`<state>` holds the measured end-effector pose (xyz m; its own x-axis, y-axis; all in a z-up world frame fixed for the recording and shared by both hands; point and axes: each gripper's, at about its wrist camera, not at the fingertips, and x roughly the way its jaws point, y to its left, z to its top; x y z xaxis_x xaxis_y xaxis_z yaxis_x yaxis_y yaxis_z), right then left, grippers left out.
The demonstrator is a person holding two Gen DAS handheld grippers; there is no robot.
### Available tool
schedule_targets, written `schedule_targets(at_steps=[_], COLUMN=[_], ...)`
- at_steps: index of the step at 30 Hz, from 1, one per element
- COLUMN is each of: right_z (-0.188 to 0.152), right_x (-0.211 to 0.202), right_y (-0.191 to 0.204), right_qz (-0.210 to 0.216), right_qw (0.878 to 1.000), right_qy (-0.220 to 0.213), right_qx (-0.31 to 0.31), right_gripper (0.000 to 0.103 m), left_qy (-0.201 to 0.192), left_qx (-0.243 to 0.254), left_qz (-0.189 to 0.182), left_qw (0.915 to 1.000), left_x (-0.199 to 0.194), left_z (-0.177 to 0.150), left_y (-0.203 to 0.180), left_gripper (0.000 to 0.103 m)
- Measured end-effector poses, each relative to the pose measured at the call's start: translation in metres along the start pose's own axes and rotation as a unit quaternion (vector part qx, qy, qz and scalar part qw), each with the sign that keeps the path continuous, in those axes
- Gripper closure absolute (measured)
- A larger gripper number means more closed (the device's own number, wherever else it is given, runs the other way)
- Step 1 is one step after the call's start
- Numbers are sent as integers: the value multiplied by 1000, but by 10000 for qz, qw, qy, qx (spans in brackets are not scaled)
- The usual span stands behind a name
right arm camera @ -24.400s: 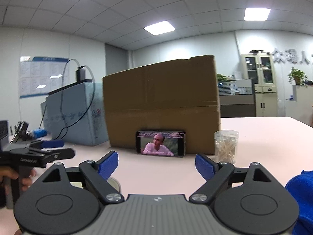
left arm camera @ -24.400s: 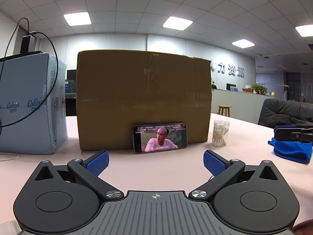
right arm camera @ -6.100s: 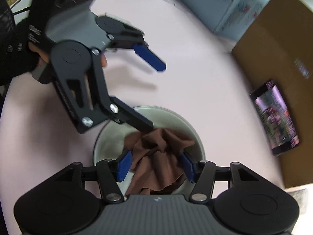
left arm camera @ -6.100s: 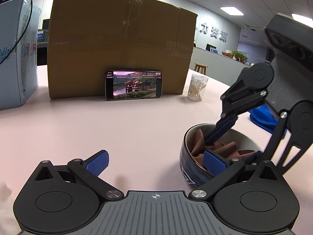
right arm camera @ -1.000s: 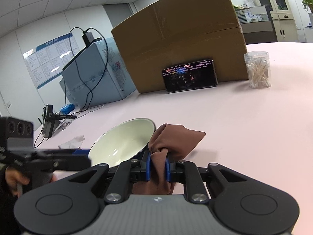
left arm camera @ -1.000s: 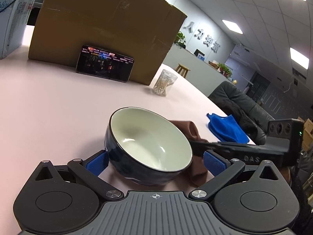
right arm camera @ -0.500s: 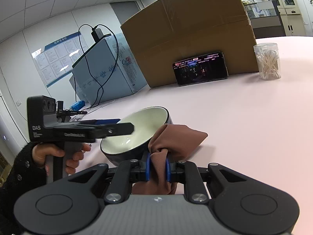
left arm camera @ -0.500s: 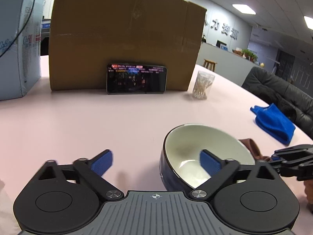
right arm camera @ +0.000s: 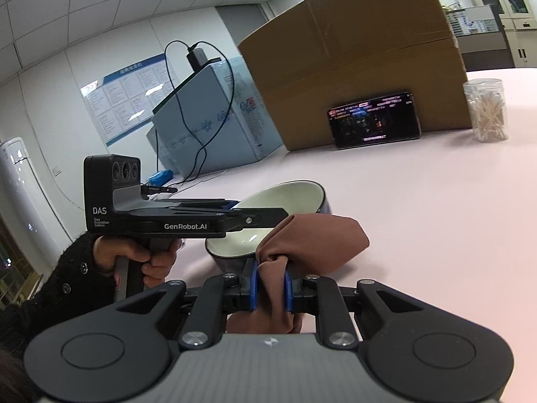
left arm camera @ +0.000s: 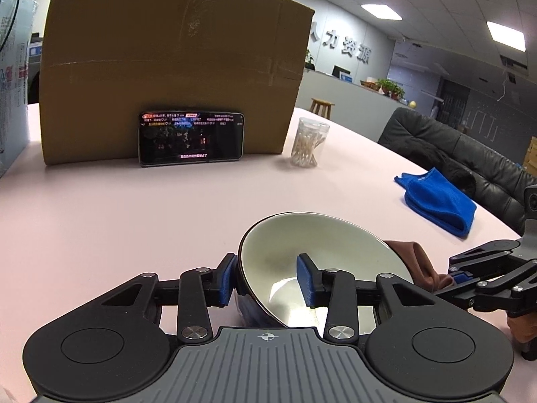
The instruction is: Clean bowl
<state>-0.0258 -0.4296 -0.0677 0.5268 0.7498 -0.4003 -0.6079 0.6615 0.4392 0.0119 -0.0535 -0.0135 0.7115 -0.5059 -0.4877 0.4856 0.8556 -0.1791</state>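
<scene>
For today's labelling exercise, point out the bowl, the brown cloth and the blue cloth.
bowl [left arm camera: 315,245]: left wrist view, inner wall.
brown cloth [right arm camera: 322,238]: right wrist view, the bunched fold ahead of the gripper.
blue cloth [left arm camera: 439,201]: left wrist view, top of the folded heap.

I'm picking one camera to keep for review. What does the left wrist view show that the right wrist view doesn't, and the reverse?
Left wrist only: the blue cloth, a black sofa, and the left gripper with its jaws clamped across the bowl's rim.

Right wrist only: the hand holding that gripper, and a wall chart.

Both: bowl, brown cloth in the right gripper, phone, cardboard box, cotton swab jar.
</scene>
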Motion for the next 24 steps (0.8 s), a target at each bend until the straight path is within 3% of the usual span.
schedule_targets(at_steps=[9, 19, 24], right_z=[4, 0, 1], right_x=[0, 6, 2], right_y=[-12, 6, 3], right_qz=[-104, 355, 196], right_qw=[9992, 9994, 9997], right_qy=[-150, 29, -86], right_qx=[363, -39, 74], right_gripper=[84, 83, 84], left_qy=[-28, -51, -54], left_qx=[175, 300, 261], left_qz=[74, 130, 104], left_qw=[9998, 9995, 9996], left_x=[1, 0, -1], left_z=[-2, -4, -5], left_y=[-8, -11, -9], left_gripper=[64, 64, 64])
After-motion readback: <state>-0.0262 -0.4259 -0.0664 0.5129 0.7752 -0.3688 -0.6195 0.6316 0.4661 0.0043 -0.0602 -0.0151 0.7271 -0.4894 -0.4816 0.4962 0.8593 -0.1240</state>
